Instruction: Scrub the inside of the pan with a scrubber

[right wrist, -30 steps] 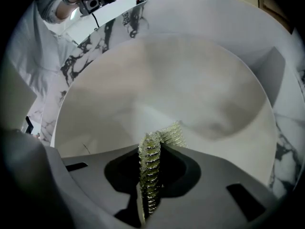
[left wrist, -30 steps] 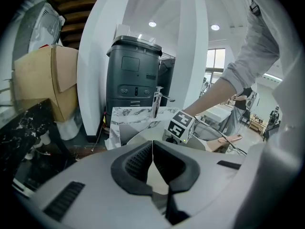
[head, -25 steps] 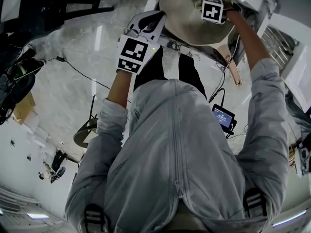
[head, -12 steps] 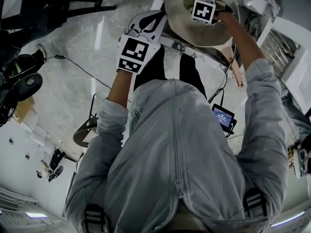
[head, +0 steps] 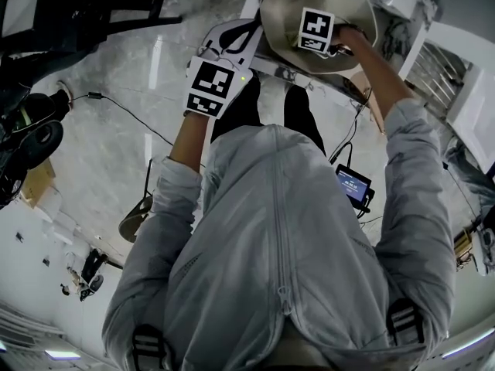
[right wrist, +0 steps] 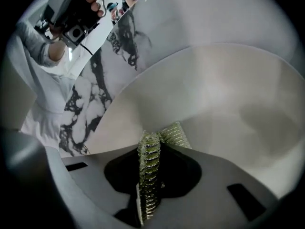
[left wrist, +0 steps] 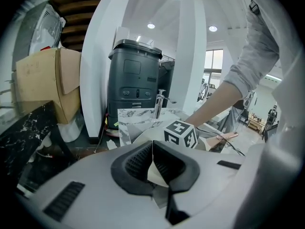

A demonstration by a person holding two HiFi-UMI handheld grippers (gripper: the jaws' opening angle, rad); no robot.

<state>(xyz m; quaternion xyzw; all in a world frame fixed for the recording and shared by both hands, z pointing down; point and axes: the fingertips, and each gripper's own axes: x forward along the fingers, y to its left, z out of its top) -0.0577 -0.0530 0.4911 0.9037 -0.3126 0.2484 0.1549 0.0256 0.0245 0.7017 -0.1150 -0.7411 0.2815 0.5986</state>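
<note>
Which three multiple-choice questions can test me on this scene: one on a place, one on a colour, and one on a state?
1. Where is the scrubber?
A. on the floor
B. in the pan, held by the right tongs
C. on a box

2. What colour is the scrubber?
A. red
B. blue
C. green

3. How are the left tongs?
A. shut on the pan's rim
B. wide open and empty
C. shut on the scrubber

Answers:
1 B: the right gripper view shows it clamped in the tongs with the pan's pale wall around it.
2 C: its ridged surface is green.
3 A: the left gripper view shows a thin pale edge pinched between the pads.
</note>
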